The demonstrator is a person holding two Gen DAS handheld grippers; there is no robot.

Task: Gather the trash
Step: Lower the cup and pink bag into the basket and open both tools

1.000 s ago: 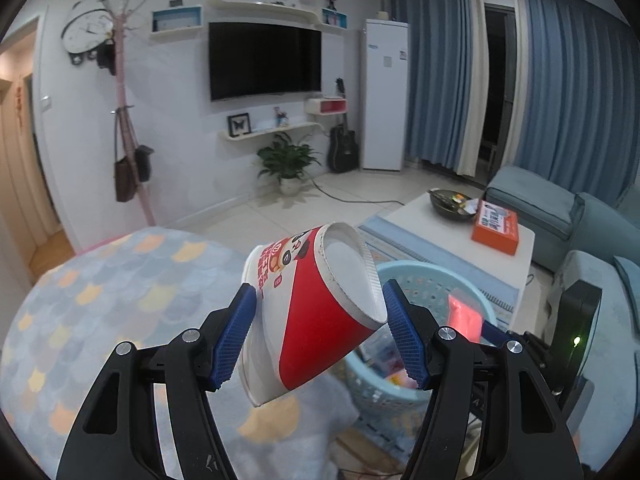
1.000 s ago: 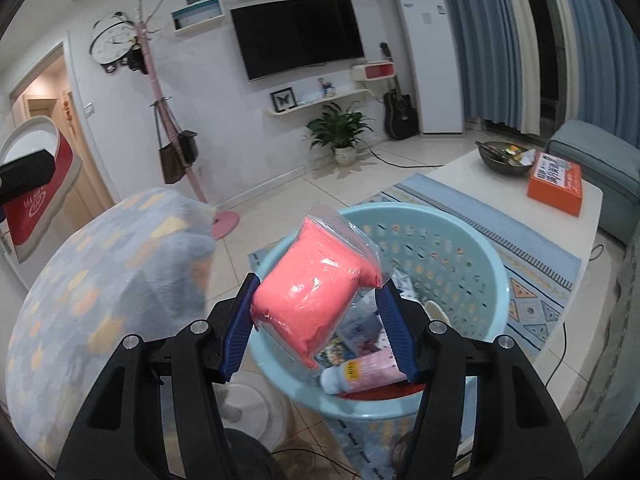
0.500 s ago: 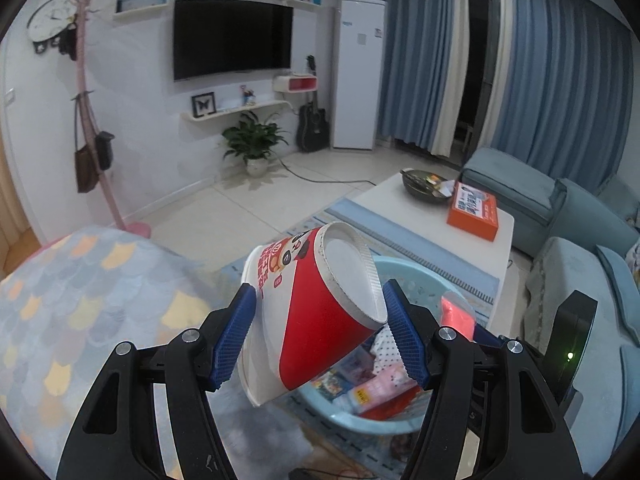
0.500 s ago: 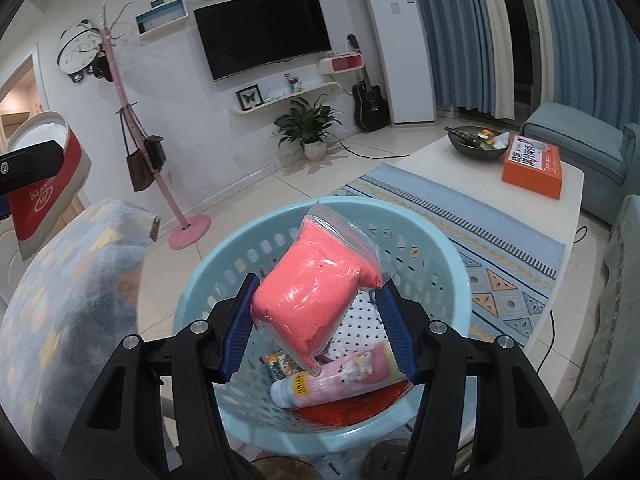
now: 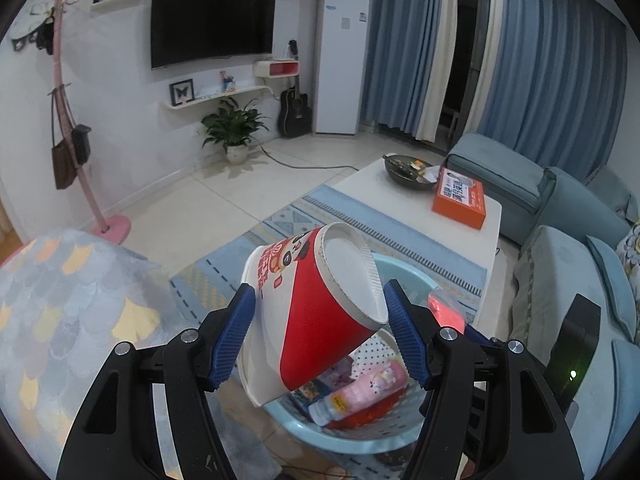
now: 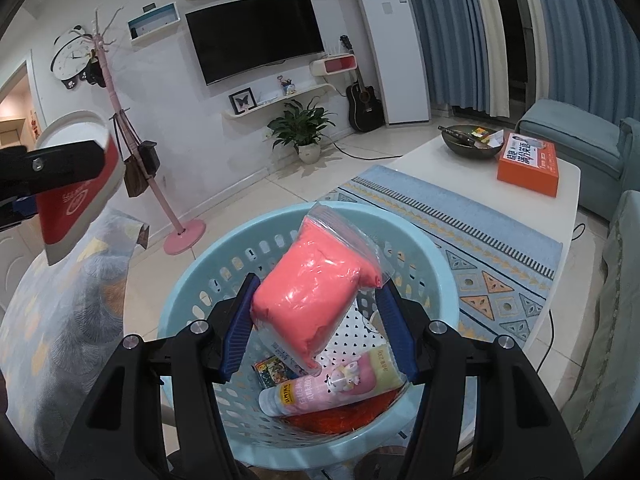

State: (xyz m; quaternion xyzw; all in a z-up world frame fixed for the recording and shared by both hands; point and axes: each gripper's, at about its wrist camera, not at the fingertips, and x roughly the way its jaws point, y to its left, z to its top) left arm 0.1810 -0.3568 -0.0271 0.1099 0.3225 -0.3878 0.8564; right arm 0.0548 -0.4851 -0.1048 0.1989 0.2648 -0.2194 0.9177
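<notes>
My left gripper (image 5: pixel 320 330) is shut on a red and white paper noodle cup (image 5: pixel 316 312), held tilted with its base toward the camera, over the near edge of a light blue perforated basket (image 5: pixel 352 440). My right gripper (image 6: pixel 316 326) is shut on a clear bag of pink stuff (image 6: pixel 316 290), held above the same basket (image 6: pixel 192 288). Inside the basket lie a pink bottle (image 6: pixel 332 388), a small printed packet (image 6: pixel 276 370) and something red at the bottom. The noodle cup (image 6: pixel 76 184) and left gripper show at the far left of the right wrist view.
A seat with a grey and yellow scale-pattern cover (image 5: pixel 68 304) lies left of the basket. A white coffee table (image 6: pixel 452 176) with an orange box (image 6: pixel 528 164) and a dark bowl (image 6: pixel 468 142) stands beyond, on a blue patterned rug (image 6: pixel 480 248). Blue sofas (image 5: pixel 560 264) are on the right, a pink coat stand (image 6: pixel 176 216) on the left.
Both grippers have moved toward the basket and lower, so it fills more of each view. The cup now hangs over the basket's edge. Both grips are unchanged.
</notes>
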